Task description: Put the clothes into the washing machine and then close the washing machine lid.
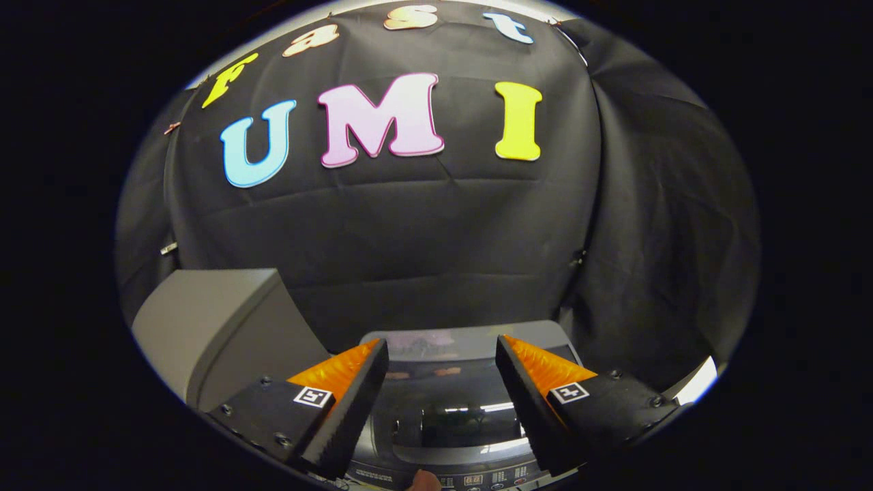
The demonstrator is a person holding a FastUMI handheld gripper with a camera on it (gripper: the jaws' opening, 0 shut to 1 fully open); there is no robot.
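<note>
The claw (442, 354) is released and empty, fingers spread wide. Directly below and between them, at 6 o'clock, lies the washing machine (450, 416), its glossy lid (453, 395) down. The lid is judged rigid and slippery; grip its front edge. A grey box (218, 320) stands at 9 o'clock.
</note>
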